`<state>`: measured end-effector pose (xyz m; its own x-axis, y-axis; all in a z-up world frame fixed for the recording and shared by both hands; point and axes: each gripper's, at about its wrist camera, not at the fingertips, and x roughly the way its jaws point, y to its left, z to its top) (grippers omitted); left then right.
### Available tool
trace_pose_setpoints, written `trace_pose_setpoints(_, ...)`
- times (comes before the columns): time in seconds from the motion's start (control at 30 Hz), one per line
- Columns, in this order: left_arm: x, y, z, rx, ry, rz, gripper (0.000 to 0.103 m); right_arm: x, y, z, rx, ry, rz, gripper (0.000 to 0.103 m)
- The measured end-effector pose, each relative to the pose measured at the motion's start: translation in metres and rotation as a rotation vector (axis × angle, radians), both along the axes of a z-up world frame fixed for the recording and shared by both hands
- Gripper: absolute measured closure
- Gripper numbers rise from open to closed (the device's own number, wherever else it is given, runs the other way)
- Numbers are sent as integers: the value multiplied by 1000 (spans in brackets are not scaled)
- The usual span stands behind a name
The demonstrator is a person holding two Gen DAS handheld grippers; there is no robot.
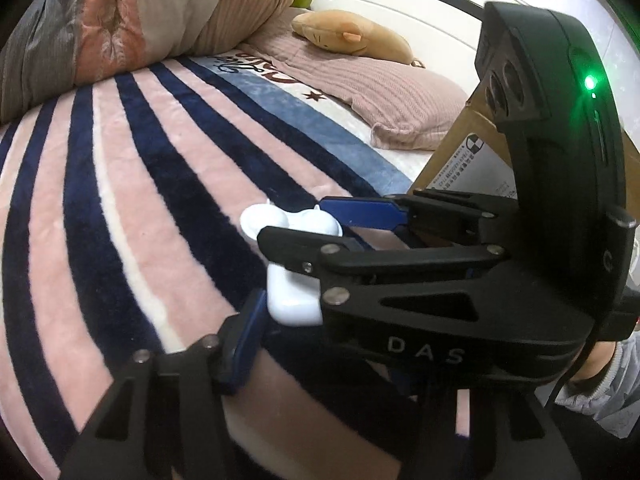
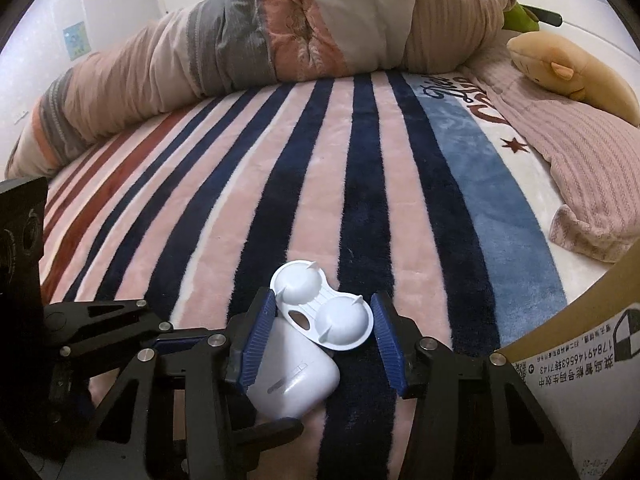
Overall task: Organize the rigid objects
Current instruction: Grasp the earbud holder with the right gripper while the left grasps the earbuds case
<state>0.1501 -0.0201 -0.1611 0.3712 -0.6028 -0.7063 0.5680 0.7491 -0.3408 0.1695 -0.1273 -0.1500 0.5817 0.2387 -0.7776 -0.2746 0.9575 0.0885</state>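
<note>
The right gripper (image 2: 322, 340) is wide open around the white case (image 2: 294, 376) and twin-cup tray (image 2: 324, 312); closing may squeeze both together.

I cannot tell if the left gripper (image 1: 256, 344) is open.

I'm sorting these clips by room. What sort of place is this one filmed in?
Most likely a bedroom: the work happens on a bed covered by a pink-and-navy striped plush blanket, with a rolled-up quilted duvet and a tan stuffed animal toy on a ribbed pink pillow.

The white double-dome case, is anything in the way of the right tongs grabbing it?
Nothing blocks it. The white double-dome case already sits between the open right tongs, on the striped blanket. But the white earbud case lies touching it, also between the fingers, so closing could catch both.
</note>
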Motion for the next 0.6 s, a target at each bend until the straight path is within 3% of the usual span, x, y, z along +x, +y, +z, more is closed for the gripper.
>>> trace_pose_setpoints(0.4, -50, 55, 12, 85, 2, 73, 54, -25, 6, 12, 42, 15, 96, 58)
trace_pose_setpoints(0.6, -51, 66, 7, 59, 18, 136, 52, -43, 16, 5, 21, 52, 166, 56)
